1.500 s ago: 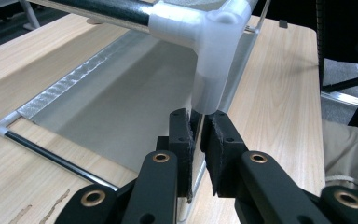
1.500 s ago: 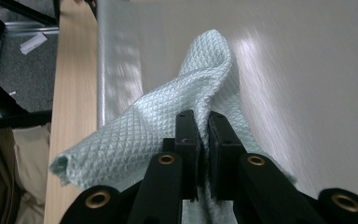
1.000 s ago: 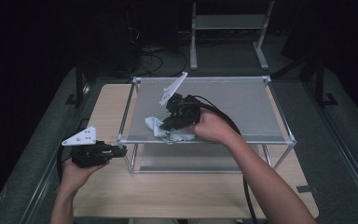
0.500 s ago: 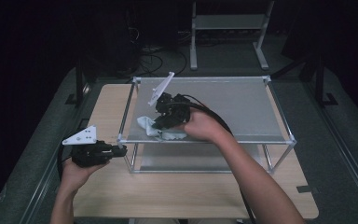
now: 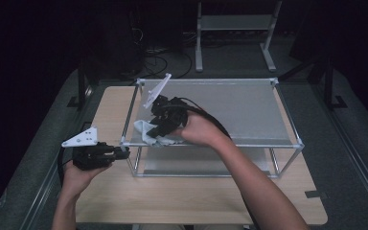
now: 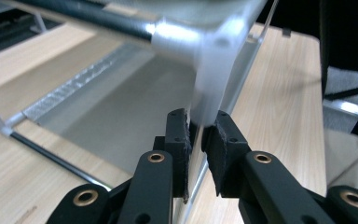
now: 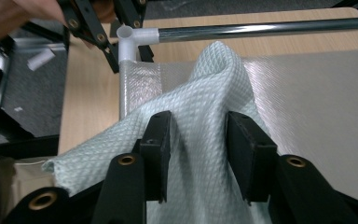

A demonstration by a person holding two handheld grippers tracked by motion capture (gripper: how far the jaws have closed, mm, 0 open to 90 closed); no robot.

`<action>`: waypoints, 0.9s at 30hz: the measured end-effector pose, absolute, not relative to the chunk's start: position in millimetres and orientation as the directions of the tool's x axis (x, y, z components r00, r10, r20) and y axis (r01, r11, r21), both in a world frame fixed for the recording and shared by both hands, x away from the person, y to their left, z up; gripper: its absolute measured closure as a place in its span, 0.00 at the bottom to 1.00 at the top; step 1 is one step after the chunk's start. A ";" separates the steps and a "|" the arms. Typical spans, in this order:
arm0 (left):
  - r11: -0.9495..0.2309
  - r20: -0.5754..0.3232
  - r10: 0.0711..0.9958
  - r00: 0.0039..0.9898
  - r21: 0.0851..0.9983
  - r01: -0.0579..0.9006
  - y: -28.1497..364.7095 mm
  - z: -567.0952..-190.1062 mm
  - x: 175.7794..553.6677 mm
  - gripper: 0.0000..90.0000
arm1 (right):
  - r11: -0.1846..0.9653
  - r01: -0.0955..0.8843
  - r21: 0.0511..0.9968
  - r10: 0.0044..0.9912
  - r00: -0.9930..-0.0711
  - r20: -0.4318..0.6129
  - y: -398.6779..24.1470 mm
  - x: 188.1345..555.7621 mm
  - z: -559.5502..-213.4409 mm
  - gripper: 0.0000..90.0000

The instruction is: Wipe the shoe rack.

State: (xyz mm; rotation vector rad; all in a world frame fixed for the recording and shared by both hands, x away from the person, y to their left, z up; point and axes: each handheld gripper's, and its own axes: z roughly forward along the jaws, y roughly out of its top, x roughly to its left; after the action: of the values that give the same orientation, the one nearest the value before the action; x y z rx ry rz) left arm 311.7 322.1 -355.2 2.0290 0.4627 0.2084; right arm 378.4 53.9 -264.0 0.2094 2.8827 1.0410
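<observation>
Resting on the grey mesh top shelf [image 5: 239,110] near its front-left corner, pale green waffle-weave cloth [image 7: 200,121] lies bunched between right gripper [image 7: 199,140] jaws, just opening, pads apart. Left gripper [image 6: 200,140] clamps the frame's white corner post [image 6: 212,79], its jaws just easing slightly.

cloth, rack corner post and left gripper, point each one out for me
cloth [image 7: 205,93], right gripper view, raised fold
rack corner post [image 6: 212,84], left gripper view, white upright above the pads
left gripper [image 5: 122,152], high view, jaw tips

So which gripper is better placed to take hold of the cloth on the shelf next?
Right. The right gripper already straddles the cloth, its jaws just opening. The left gripper is clamped on the frame's corner post, steadying it.
</observation>
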 end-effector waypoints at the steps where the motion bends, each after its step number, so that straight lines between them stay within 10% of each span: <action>1: -0.436 -0.031 0.409 0.912 0.871 0.225 322.8 -354.4 311.3 0.89 | 0.753 0.103 0.650 0.151 -0.988 -0.018 56.7 377.7 -264.4 0.75; 7: -0.441 -0.026 0.411 0.911 0.869 0.224 322.5 -354.3 310.2 0.90 | 0.786 0.092 0.612 0.131 -0.991 -0.020 38.2 377.7 -261.1 0.90; 27: -0.442 -0.028 0.415 0.910 0.867 0.228 322.3 -354.2 309.4 0.90 | 0.755 0.095 0.649 0.155 -0.987 -0.036 40.2 373.7 -265.6 0.91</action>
State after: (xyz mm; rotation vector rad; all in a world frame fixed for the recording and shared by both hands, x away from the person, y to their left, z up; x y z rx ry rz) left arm 309.4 322.3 -354.2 2.0475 0.4619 0.2296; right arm 373.7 40.2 -265.6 0.2047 2.8605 1.0512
